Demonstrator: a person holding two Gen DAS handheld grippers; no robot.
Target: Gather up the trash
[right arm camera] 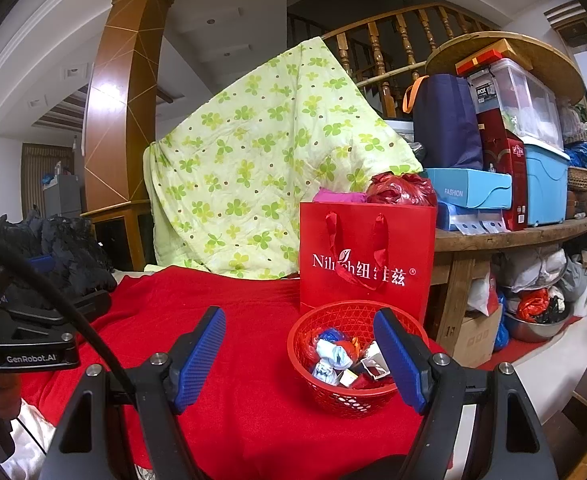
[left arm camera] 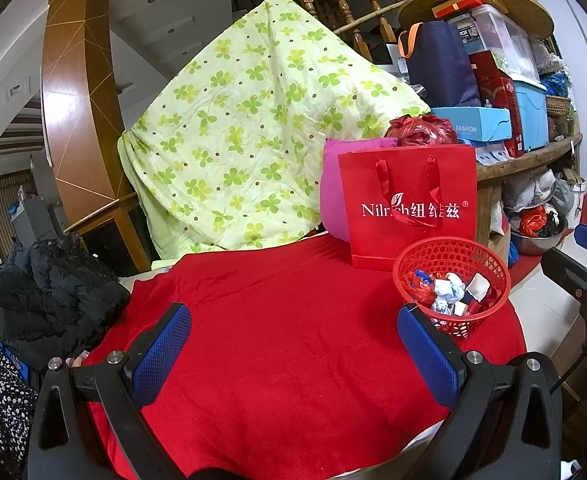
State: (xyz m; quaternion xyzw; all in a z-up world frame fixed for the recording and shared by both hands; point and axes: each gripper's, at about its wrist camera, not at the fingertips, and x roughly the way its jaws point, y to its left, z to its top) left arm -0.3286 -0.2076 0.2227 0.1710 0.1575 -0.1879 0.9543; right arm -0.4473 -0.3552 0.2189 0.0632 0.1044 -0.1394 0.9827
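Observation:
A red mesh basket [left arm camera: 489,264] [right arm camera: 333,396] sits at the right edge of the red cloth [left arm camera: 285,320] [right arm camera: 229,420]. It holds several crumpled wrappers and paper scraps [left arm camera: 451,290] [right arm camera: 343,356]. My left gripper [left arm camera: 295,354] is open and empty, above the cloth, left of the basket. My right gripper [right arm camera: 299,356] is open and empty, its right finger in front of the basket. The left gripper's body also shows at the left edge of the right wrist view [right arm camera: 25,344].
A red paper bag [left arm camera: 409,208] [right arm camera: 367,260] stands right behind the basket, with a pink cushion [left arm camera: 335,200] and a green quilt [left arm camera: 249,128] behind it. Black clothing [left arm camera: 45,292] lies at the left. A cluttered wooden shelf [left arm camera: 529,156] stands at the right.

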